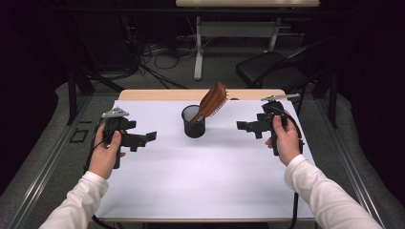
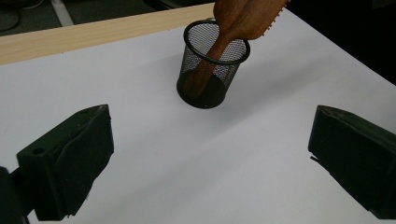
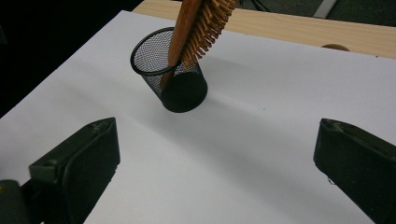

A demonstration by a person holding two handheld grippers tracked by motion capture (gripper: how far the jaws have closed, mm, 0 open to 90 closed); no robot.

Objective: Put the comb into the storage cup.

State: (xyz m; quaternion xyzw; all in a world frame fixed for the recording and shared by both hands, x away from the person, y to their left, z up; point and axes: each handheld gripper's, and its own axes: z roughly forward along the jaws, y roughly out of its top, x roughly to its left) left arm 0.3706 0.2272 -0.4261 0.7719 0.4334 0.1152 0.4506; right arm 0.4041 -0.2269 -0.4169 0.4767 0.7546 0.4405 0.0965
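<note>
Centre stage, on a white table [image 1: 205,181] with a wooden far edge, stands a black mesh cup [image 1: 194,121] holding a wooden hairbrush [image 1: 212,101] (handle down, bristled head leaning out over the rim toward the far right). Either side of it, well apart, a person in white sleeves holds the left gripper [image 1: 143,139] and the right gripper [image 1: 246,126], both pointed inward at the cup, each with its jaws spread wide and nothing between them.
</note>
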